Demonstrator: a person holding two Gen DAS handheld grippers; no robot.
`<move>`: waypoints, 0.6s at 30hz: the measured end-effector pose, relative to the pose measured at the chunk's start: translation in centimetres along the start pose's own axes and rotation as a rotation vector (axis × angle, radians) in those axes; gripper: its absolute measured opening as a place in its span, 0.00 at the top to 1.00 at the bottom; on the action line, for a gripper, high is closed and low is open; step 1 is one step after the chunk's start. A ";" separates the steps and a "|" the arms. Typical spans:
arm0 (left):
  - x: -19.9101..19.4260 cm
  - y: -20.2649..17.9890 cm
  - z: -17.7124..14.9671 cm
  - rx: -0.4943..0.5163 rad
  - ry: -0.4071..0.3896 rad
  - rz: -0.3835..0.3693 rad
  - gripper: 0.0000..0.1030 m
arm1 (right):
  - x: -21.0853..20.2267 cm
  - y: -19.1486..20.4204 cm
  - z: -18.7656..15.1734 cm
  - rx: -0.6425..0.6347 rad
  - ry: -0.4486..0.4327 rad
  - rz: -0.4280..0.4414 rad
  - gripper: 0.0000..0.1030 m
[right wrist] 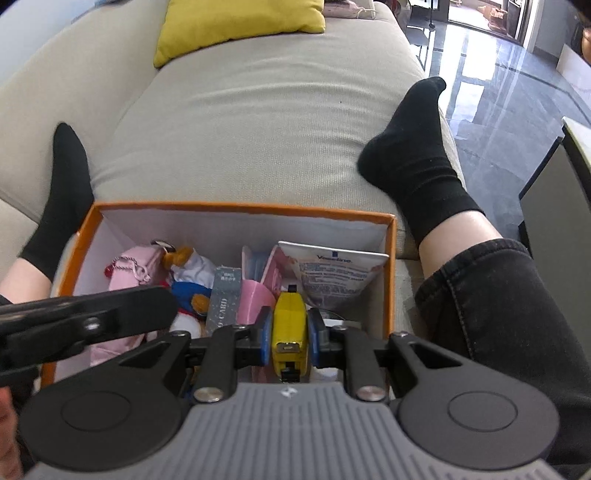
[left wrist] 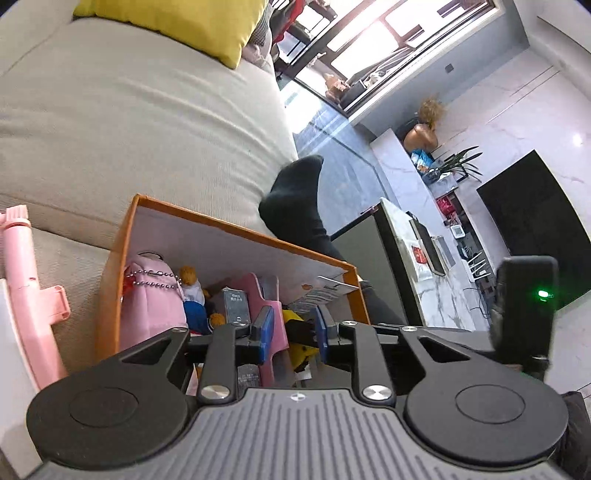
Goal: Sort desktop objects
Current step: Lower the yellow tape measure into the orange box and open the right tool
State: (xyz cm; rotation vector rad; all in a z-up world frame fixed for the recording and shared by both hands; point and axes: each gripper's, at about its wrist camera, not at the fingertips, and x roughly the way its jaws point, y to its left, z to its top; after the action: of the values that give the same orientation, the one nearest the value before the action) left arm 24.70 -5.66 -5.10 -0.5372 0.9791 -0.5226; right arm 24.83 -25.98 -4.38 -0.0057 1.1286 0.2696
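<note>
An orange cardboard box (right wrist: 390,258) with a white inside stands on the beige sofa between a person's legs. My right gripper (right wrist: 290,332) is shut on a yellow tape measure (right wrist: 290,317), held low over the box's near side. In the box lie a pink pouch (right wrist: 127,267) with a ball chain, a plush duck toy (right wrist: 192,280), a grey card box (right wrist: 223,295), a pink holder (right wrist: 255,295) and a Vaseline sachet (right wrist: 332,273). My left gripper (left wrist: 293,332) hangs over the box's left part, pads apart and pressing on nothing; the tape measure (left wrist: 301,345) shows beyond the gap.
The person's feet in black socks (right wrist: 410,155) rest on the sofa (right wrist: 240,129) on both sides of the box. A yellow cushion (right wrist: 236,22) lies at the sofa's back. A pink handled tool (left wrist: 29,295) lies left of the box. A marble-topped table (left wrist: 424,266) stands beside the sofa.
</note>
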 end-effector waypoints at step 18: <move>-2.8 0.3 -1.3 -0.005 -0.034 0.015 0.73 | -0.5 0.2 0.9 -0.153 0.091 -0.045 0.78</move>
State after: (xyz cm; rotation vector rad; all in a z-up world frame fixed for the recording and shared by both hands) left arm 22.38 -3.95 -4.12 -0.5417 0.9514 -0.4965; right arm 25.39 -25.78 -3.54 -0.1808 1.1943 0.3175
